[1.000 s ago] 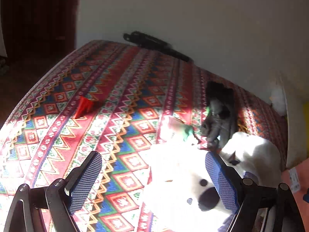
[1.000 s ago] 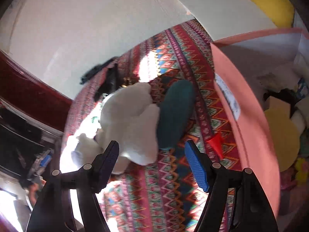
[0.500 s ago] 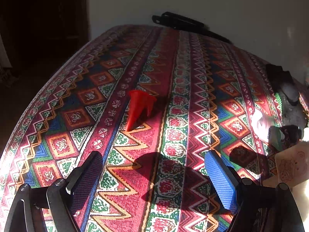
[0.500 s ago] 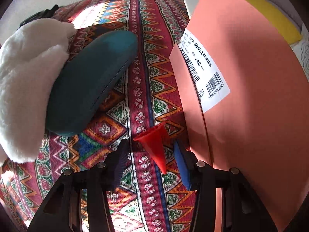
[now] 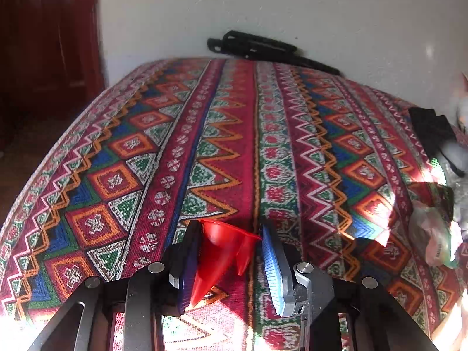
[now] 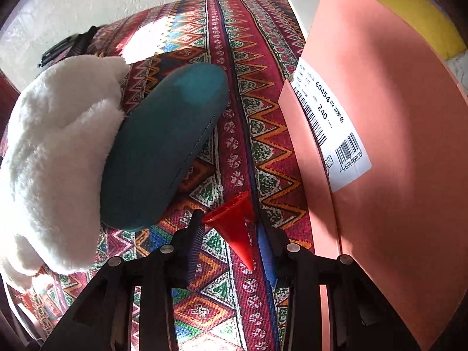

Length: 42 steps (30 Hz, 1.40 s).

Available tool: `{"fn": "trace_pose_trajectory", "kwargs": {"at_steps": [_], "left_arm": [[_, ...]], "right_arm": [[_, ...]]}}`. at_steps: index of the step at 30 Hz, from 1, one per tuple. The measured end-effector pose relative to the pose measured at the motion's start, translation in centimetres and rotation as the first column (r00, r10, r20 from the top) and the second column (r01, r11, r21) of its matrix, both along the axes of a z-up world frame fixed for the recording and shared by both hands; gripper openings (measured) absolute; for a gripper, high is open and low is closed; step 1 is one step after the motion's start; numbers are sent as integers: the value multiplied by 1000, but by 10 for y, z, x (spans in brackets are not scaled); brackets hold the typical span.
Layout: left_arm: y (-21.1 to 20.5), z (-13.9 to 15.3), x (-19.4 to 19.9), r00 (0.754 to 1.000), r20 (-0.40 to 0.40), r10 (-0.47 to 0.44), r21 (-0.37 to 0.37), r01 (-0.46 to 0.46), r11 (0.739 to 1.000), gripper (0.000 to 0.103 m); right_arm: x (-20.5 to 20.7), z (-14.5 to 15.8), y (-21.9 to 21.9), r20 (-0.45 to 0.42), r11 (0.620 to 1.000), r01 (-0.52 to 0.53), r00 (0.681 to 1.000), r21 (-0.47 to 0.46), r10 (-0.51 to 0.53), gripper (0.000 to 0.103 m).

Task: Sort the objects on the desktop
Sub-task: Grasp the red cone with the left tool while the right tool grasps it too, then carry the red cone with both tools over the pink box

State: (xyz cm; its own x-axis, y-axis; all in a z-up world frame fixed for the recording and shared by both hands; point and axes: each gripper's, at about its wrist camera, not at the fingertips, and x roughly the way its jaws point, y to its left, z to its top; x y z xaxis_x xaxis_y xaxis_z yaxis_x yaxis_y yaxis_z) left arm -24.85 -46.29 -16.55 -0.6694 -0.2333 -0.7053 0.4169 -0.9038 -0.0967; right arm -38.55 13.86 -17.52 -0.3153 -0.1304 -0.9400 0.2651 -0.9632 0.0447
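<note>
Red cones sit between the fingers of both grippers, one each, on the patterned cloth of the tabletop (image 5: 222, 134). In the left wrist view a pair of nested red cones (image 5: 222, 251) lies on its side between the fingers of the left gripper (image 5: 231, 257), wide mouth pointing away from the camera and tip back toward the gripper body; the left finger (image 5: 190, 257) appears to touch the rim, while a small gap shows at the blue pad on the right, so the fingers are narrowed around the cones but whether they truly clamp cannot be told. In the right wrist view a single red cone (image 6: 237, 225) lies the same way, mouth forward and tip toward the camera, between the fingers of the right gripper (image 6: 231, 245), which are likewise nearly closed with a gap on the left side. This cone rests just beside the wall of the pink box (image 6: 380, 152), with a teal case (image 6: 163, 149) and a white plush toy (image 6: 58, 152) to its left. Each cone's long axis runs along the fingers, so closing squeezes across the taper, likely a slippery hold.
</note>
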Motion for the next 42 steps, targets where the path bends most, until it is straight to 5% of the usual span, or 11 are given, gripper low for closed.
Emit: {"fn": "trace_pose_trajectory", "kwargs": {"at_steps": [5, 16, 23, 26, 33, 42], "left_arm": [[35, 22, 23, 998, -1, -59, -67, 59, 996, 34], [120, 129, 109, 979, -181, -99, 8, 102, 995, 34], [202, 178, 147, 951, -241, -193, 12, 202, 979, 34], [233, 194, 155, 932, -275, -238, 31, 256, 966, 34], [326, 223, 137, 869, -310, -386, 18, 411, 912, 34], [458, 249, 86, 748, -326, -579, 7, 614, 789, 34]], "right_arm": [[17, 24, 1, -41, 997, -27, 999, -71, 24, 38], [49, 87, -16, -138, 966, -80, 989, -244, 46, 38], [72, 131, 0, -217, 924, -138, 974, -355, 62, 38], [82, 151, 19, -226, 875, -171, 971, -453, 73, 38], [114, 204, 76, -316, 785, -219, 948, -579, 31, 38], [149, 244, 161, -405, 736, -207, 909, -644, -99, 38]]}}
